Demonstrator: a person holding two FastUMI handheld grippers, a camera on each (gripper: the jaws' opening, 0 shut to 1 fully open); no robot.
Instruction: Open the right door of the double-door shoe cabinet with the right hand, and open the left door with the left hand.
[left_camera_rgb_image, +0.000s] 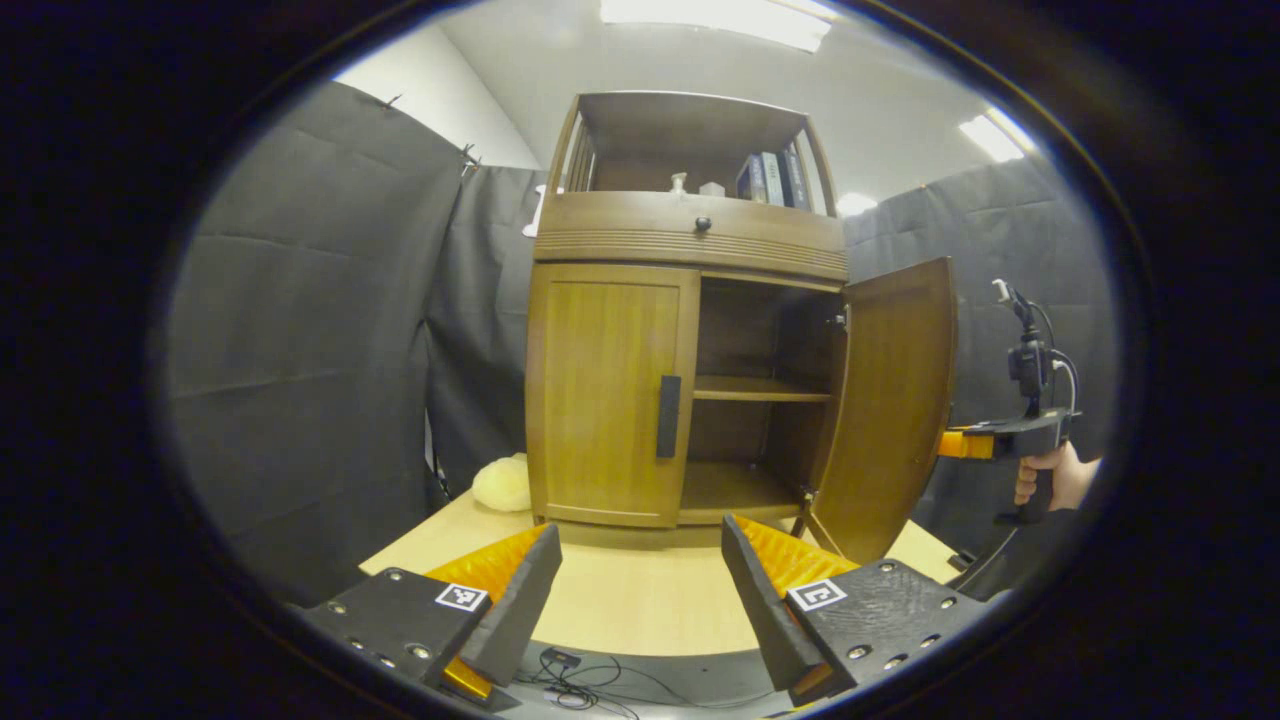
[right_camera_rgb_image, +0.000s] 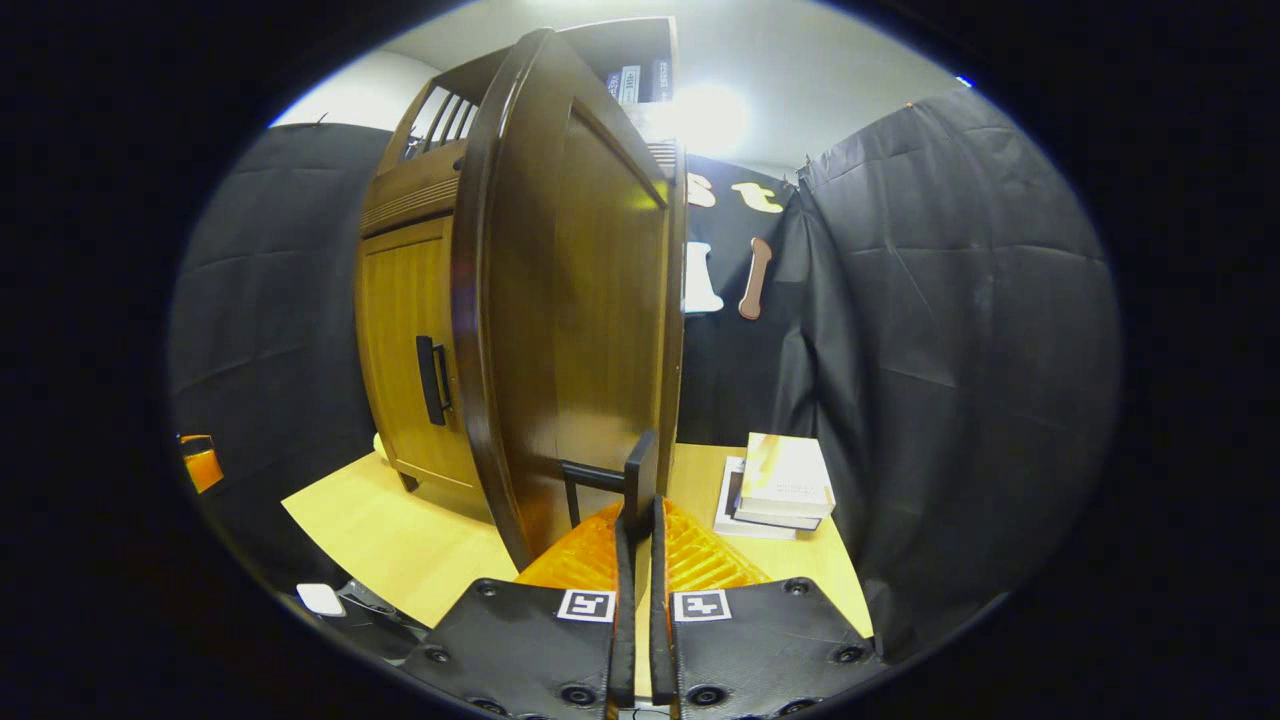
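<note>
The wooden shoe cabinet (left_camera_rgb_image: 690, 240) stands on a light table. Its left door (left_camera_rgb_image: 610, 390) is closed, with a dark vertical handle (left_camera_rgb_image: 668, 416) at its inner edge. The right door (left_camera_rgb_image: 890, 400) is swung wide open, showing two shelves inside. My left gripper (left_camera_rgb_image: 640, 540) is open, low over the table in front of the cabinet and well short of the left handle. Behind the open door's edge, a hand holds my right gripper (left_camera_rgb_image: 965, 444). In the right gripper view, my right gripper (right_camera_rgb_image: 640, 512) is shut on the right door's handle (right_camera_rgb_image: 638, 468), and the left door (right_camera_rgb_image: 405, 340) shows beyond.
A pale yellow soft thing (left_camera_rgb_image: 503, 483) lies on the table (left_camera_rgb_image: 620, 600) at the cabinet's left foot. A stack of books (right_camera_rgb_image: 780, 485) sits on the table right of the open door. Black cloth walls surround the booth. Cables lie below the table's front edge.
</note>
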